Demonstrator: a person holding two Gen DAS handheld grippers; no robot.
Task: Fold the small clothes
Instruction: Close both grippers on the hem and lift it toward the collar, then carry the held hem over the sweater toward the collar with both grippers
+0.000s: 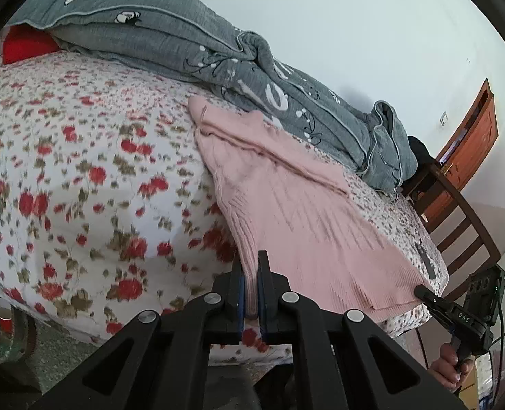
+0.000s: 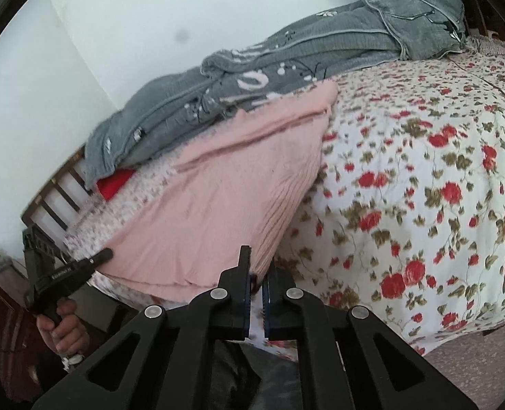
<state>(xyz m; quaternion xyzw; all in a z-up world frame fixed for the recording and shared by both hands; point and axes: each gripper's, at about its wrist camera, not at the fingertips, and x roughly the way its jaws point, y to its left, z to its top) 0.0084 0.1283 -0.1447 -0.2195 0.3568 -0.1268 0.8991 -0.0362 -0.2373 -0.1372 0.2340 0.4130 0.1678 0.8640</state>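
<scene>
A pink knitted sweater (image 1: 303, 212) lies folded lengthwise on the floral bed sheet (image 1: 81, 171), its hem at the bed's near edge. My left gripper (image 1: 250, 261) is shut on one hem corner, and pink knit shows between its blue pads. In the right wrist view the same sweater (image 2: 218, 198) runs up towards the quilt. My right gripper (image 2: 258, 259) is shut on the other hem corner. Each gripper also shows in the other's view, held by a hand: the right gripper (image 1: 420, 290) and the left gripper (image 2: 107, 254), both at the hem.
A rumpled grey quilt (image 1: 218, 44) lies along the far side of the bed against the wall, with a red pillow (image 1: 26, 46) under it. A wooden chair (image 1: 457, 212) and a door (image 1: 471, 143) stand beyond the bed's end. A red cup (image 1: 2, 314) sits on the floor.
</scene>
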